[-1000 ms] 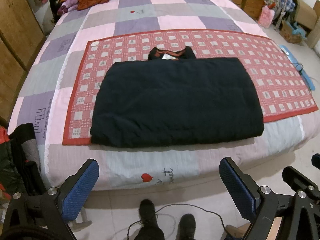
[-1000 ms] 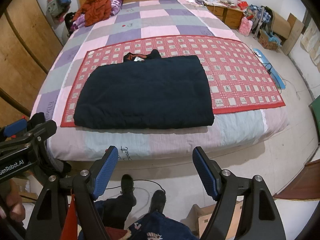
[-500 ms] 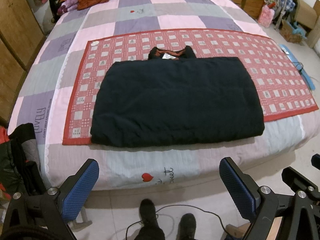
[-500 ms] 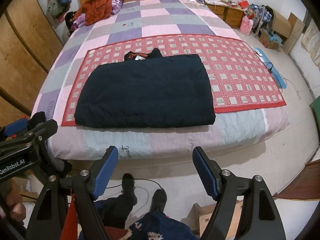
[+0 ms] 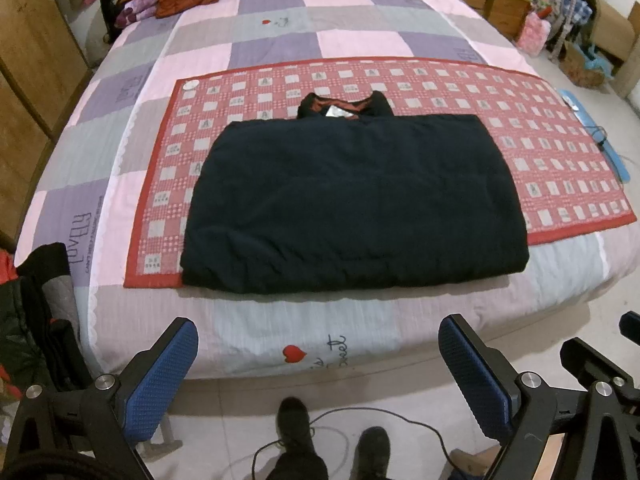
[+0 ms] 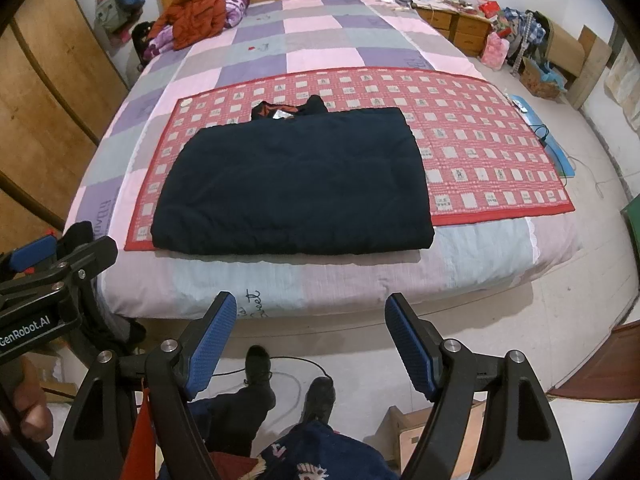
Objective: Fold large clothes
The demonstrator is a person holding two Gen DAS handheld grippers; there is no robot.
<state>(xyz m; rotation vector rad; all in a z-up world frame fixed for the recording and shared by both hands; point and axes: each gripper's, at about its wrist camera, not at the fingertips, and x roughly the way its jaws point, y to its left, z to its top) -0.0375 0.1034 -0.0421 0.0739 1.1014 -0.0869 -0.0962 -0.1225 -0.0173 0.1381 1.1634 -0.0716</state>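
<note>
A: Legible text? Garment location?
B: "GenRobot.AI" on left gripper (image 6: 28,248); "Sweet" on quilt (image 5: 280,44) edge. Folded dark coat (image 5: 356,204) on red mat (image 5: 520,120), near bed's front edge.
A: Tools?
B: Left gripper, right gripper (image 6: 308,344): jaws wide, empty, over bare floor (image 6: 540,320).

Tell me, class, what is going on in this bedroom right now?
A person stands at the foot of the bed, holding a two-finger gripper in each hand. A dark coat lies folded into a rectangle on a red checked mat, its collar toward the headboard. The left gripper and the right gripper are both open and empty, held short of the bed over the floor, touching nothing.
</note>
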